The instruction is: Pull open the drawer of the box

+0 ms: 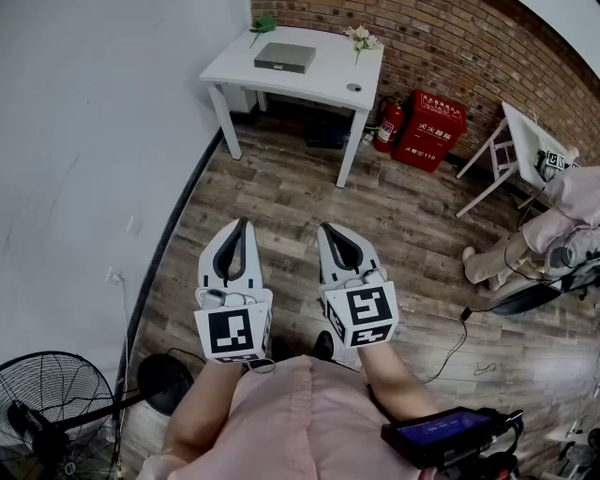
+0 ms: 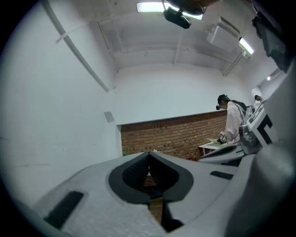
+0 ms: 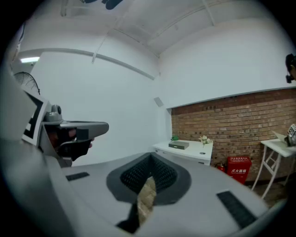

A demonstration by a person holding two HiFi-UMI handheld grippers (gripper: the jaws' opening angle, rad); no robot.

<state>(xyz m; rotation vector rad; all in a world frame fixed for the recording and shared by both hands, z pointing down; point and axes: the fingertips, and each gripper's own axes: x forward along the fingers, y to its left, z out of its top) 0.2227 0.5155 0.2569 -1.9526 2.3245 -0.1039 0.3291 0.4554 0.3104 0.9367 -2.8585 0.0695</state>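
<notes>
A flat grey box (image 1: 285, 57) lies on the white table (image 1: 319, 80) against the brick wall, far ahead of me; the right gripper view shows the box (image 3: 178, 145) small and distant. I hold both grippers low over the wooden floor, well short of the table. My left gripper (image 1: 243, 223) has its jaws pressed together with nothing between them, and my right gripper (image 1: 326, 227) is likewise shut and empty. The left gripper view looks along its closed jaws (image 2: 149, 155) at the brick wall; the box is not visible there.
Flowers (image 1: 362, 38) and a plant (image 1: 262, 24) stand on the table. A fire extinguisher (image 1: 388, 124) and a red cabinet (image 1: 430, 129) sit right of it. A second white table (image 1: 525, 141) and a seated person (image 1: 553, 234) are at right. A floor fan (image 1: 52, 412) stands at lower left.
</notes>
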